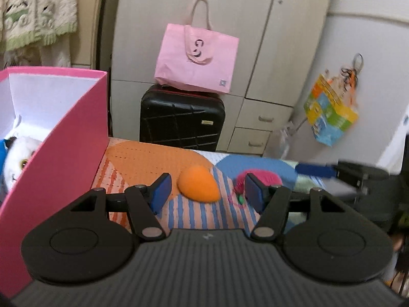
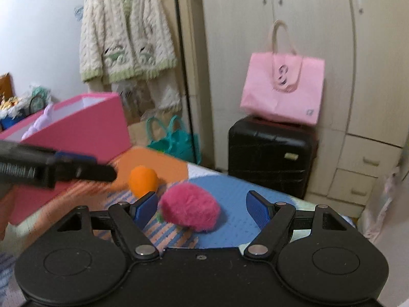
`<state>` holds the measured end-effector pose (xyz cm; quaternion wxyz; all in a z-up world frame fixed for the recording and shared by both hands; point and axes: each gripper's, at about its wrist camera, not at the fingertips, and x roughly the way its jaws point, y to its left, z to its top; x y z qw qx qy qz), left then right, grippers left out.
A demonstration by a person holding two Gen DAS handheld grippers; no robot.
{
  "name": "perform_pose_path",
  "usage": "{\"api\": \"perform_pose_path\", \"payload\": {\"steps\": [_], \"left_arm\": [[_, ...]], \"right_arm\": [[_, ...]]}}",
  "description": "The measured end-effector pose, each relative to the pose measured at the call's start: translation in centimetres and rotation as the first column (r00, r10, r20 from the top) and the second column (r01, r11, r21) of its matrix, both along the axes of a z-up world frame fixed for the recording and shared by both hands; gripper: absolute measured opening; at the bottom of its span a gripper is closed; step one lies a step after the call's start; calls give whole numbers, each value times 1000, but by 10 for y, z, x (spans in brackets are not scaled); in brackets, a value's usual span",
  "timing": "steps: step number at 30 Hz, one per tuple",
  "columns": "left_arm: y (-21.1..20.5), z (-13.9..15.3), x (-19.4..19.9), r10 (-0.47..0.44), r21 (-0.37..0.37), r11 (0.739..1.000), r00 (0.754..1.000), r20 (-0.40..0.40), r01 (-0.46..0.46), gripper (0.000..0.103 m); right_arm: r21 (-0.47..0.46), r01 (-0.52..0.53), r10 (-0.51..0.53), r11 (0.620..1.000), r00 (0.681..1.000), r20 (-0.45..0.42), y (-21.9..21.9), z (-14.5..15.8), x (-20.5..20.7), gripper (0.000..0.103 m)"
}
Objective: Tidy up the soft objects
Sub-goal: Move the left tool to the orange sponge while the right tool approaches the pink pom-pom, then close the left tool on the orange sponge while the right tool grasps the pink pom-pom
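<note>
An orange soft toy [image 1: 199, 184] lies on the patterned cloth, just ahead of my open, empty left gripper [image 1: 207, 188]. A fuzzy pink soft toy [image 1: 258, 177] lies to its right, partly hidden behind the right finger. In the right wrist view the pink toy [image 2: 190, 209] sits between the fingers of my open right gripper [image 2: 202, 208], nearer the left one, and the orange toy [image 2: 143, 181] lies behind it. The pink box [image 1: 64, 138] stands at left with a white plush [image 1: 19, 158] inside; it also shows in the right wrist view [image 2: 84, 128]. The left gripper's body [image 2: 51, 166] crosses that view.
A black suitcase [image 1: 182, 117] with a pink tote bag [image 1: 196, 58] on top stands against the wardrobe beyond the table's far edge. A colourful bag [image 1: 329, 115] hangs on the right wall. A knit cardigan [image 2: 127, 33] hangs at left, with a teal bag [image 2: 173, 138] below.
</note>
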<state>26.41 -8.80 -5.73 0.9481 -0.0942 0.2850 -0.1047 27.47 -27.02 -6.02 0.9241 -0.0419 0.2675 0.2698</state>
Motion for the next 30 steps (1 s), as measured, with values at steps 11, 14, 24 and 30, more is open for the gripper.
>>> {"api": "perform_pose_path", "payload": {"steps": [11, 14, 24, 30], "left_arm": [[0, -27, 44, 142, -86, 985, 983, -116, -152, 61], [-1, -32, 49, 155, -71, 984, 979, -129, -165, 60], [-5, -40, 55, 103, -85, 989, 981, -162, -118, 40], [-8, -37, 53, 92, -60, 993, 984, -152, -103, 38]], "right_arm": [[2, -39, 39, 999, 994, -103, 14, -19, 18, 81], [25, -26, 29, 999, 991, -127, 12, -21, 21, 81], [3, 12, -12, 1000, 995, -97, 23, -27, 18, 54], [-47, 27, -30, 999, 997, -69, 28, -24, 6, 52]]}}
